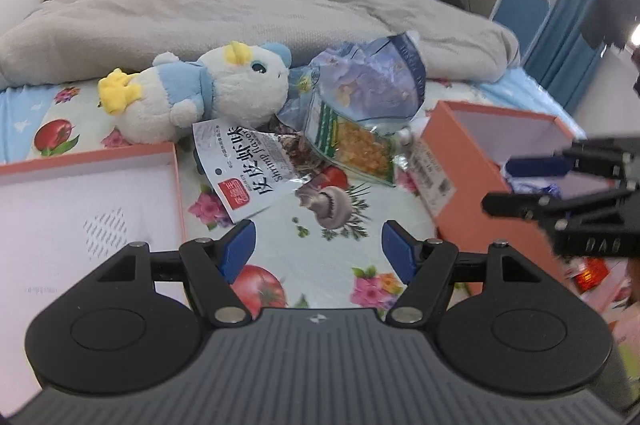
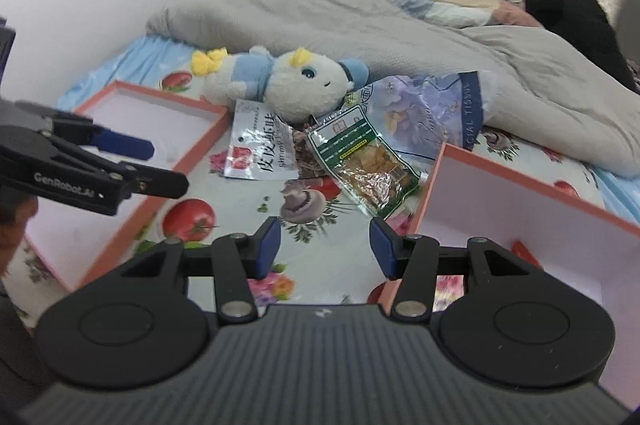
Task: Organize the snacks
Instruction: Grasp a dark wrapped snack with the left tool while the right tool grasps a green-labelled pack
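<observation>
**Inspector A:** Left tongs (image 1: pixel 319 251)?

**Inspector B:** Jaws stand wide apart with nothing between them, over the patterned sheet (image 1: pixel 320 225) at lower centre of the left view. Right tongs (image 2: pixel 325 247) are parted less widely and also hold nothing; the same sheet shows through the gap.

**Inspector A:** Where are the snacks?

**Inspector B:** In a heap at mid-frame in both views. A white shrimp pack (image 1: pixel 244 169) lies left of centre, its upper edge just beside the plush toy (image 1: pixel 200 89). A green pack (image 1: pixel 352 145) overlaps a dark pack (image 1: pixel 292 149) that is partly hidden beneath them. Behind these sits a blue tissue pack (image 1: pixel 372 77), against the grey duvet (image 1: pixel 200 13).

**Inspector A:** Containers?

**Inspector B:** Two orange boxes with white interiors. The shallow lid (image 1: pixel 80 209) lies at the left edge of the left view. The deeper box (image 1: pixel 460 153) stands at the right, with something blue and white inside; I cannot tell what it is. The green pack's end touches or nearly touches that box's near corner.
</observation>
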Demonstrator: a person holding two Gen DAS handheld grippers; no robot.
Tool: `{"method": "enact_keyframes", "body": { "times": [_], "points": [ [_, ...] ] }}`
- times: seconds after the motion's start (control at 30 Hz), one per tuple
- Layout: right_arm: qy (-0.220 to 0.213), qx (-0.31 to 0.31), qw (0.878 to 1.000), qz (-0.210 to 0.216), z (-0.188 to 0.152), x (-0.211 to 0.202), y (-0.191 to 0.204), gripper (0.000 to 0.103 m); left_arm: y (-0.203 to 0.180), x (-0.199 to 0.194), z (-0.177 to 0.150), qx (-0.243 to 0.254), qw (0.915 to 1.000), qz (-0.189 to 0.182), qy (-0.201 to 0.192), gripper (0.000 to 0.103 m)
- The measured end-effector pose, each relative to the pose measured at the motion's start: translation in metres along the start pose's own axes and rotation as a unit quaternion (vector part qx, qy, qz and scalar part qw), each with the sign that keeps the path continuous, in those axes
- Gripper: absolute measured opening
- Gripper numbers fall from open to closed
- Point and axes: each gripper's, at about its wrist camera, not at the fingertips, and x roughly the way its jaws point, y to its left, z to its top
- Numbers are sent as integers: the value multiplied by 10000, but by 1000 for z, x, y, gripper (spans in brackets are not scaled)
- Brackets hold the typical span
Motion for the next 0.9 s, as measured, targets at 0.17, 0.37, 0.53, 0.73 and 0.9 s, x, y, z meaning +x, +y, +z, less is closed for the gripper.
{"method": "enact_keyframes", "body": {
  "times": [0.17,0.37,0.53,0.73,0.9],
  "points": [
    [264,-224,9989,305,17,28,-21,52,14,29,7,93,9997,118,183,74],
    [604,-663,9951,413,42,68,-38,52,27,61,21,342,9985,235,349,81],
    [965,-1252,9860,535,64,101,-43,52,33,86,33,692,9963,255,430,86],
    [1410,-1517,9762,645,75,137,-58,53,36,110,33,790,9955,211,489,86],
    [1682,-1678,9668,942,82,153,-65,89,32,127,35,1088,9927,132,511,86]
  ]
}}
